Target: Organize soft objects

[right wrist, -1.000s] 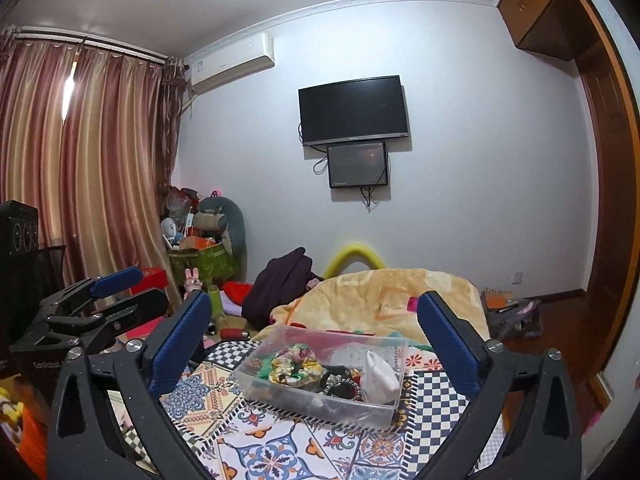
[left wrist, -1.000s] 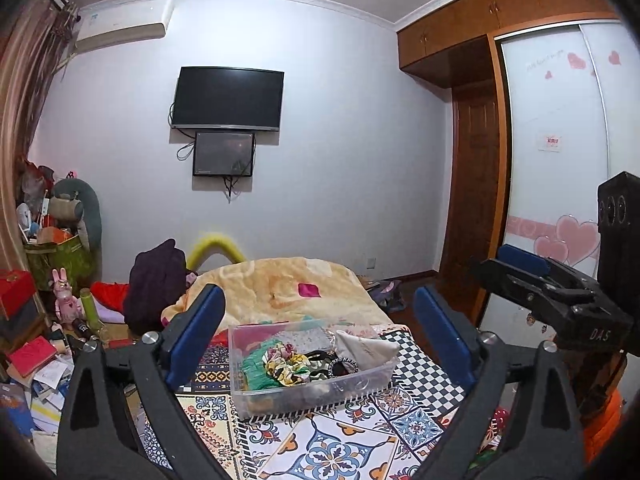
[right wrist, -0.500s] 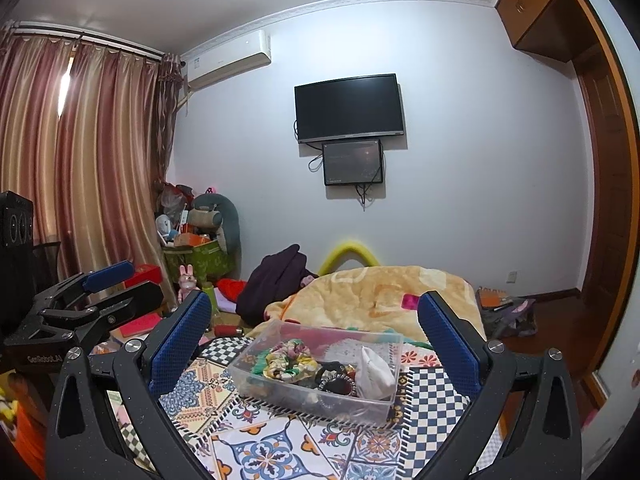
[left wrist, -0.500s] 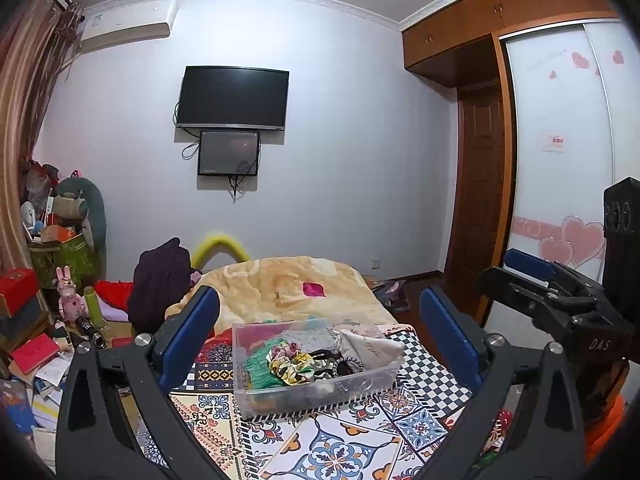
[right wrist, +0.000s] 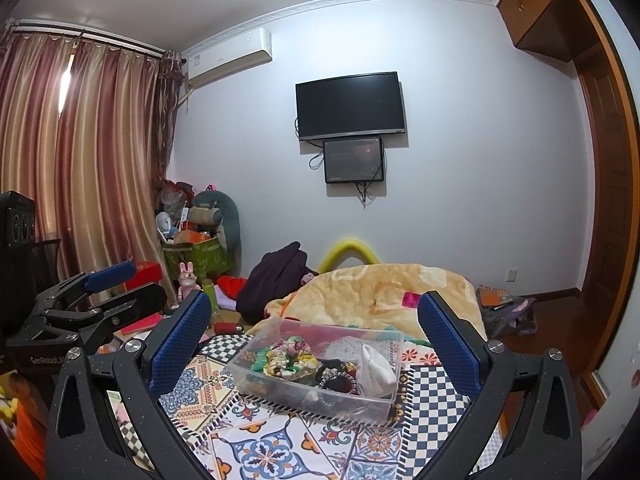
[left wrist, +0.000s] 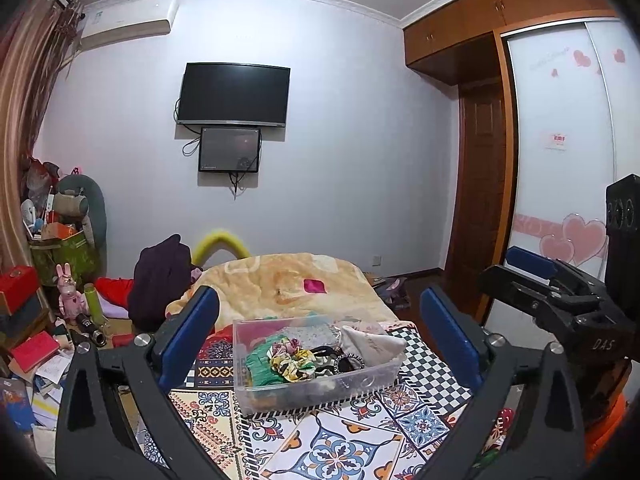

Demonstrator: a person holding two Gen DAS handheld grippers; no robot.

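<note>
Clear plastic bin (left wrist: 316,372) of scrunchies (left wrist: 290,360) and a white cloth pouch (right wrist: 374,364) sits on the patterned mat (left wrist: 340,440) before the yellow blanket (left wrist: 288,284); left gripper (left wrist: 320,336) and right gripper (right wrist: 314,336) both spread wide, empty, held short of it.

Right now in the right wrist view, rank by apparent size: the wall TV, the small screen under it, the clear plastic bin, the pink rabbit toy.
1. clear plastic bin, though it sits closest to the camera
2. wall TV
3. small screen
4. pink rabbit toy
</note>
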